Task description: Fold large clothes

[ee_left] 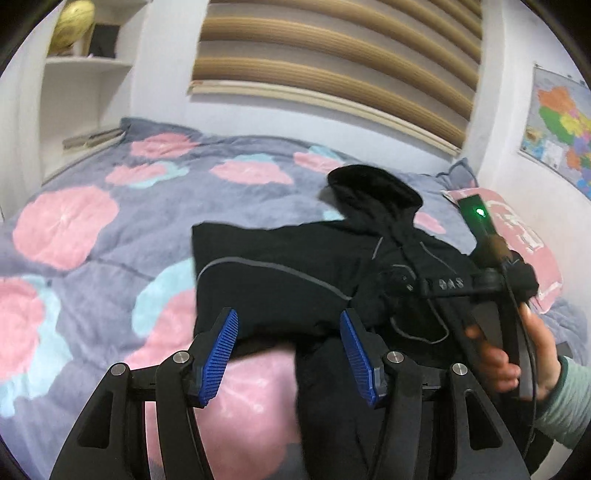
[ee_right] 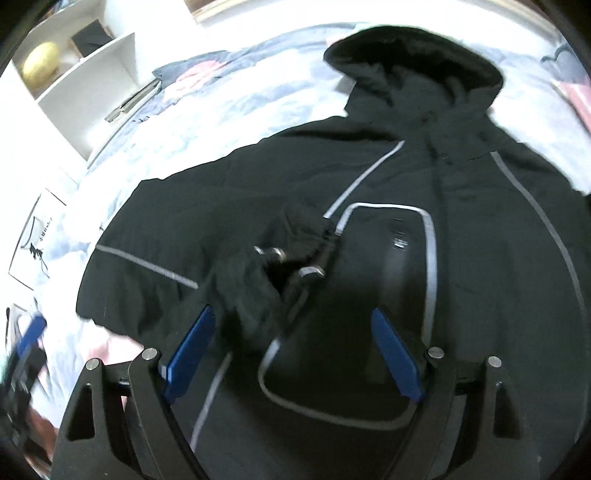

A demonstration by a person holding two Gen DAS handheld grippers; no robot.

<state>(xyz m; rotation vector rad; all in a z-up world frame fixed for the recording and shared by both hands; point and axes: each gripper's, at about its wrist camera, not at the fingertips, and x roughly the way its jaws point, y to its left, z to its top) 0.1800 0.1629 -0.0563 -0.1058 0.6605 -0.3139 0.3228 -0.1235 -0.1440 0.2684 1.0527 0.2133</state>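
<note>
Bedroom scene, and the bed (ee_left: pixel 110 206) fills the middle, spread with a grey-blue quilt dotted with pink and pale turquoise blotches. Behind it runs a white wall with tan horizontal slats (ee_left: pixel 332 62), a white shelf unit (ee_left: pixel 85 74) stands at the left holding a yellowish round object (ee_left: pixel 72 27), and a coloured map (ee_left: pixel 561 129) hangs on the right wall. On the quilt lies the black hooded jacket (ee_right: pixel 258 184), front up, hood (ee_right: pixel 413 62) pointing toward the far wall, thin grey piping curving across chest and sleeves. One sleeve is folded in over the front, its cuff (ee_right: pixel 266 266) bunched near the middle of the chest. The left gripper (ee_left: pixel 290 350) hangs over the jacket's near edge, blue pads (ee_left: pixel 221 354) spread wide, nothing between them. The right gripper (ee_right: pixel 295 354) hovers above the jacket's chest, also parted wide with only cloth beneath, not pinched. In the left wrist view the right hand (ee_left: pixel 517 362) shows at the right edge, wrapped round its tool's handle, a green light glowing on the unit above it. A pink pillow (ee_left: pixel 517 236) sits beyond that, near the wall.
</note>
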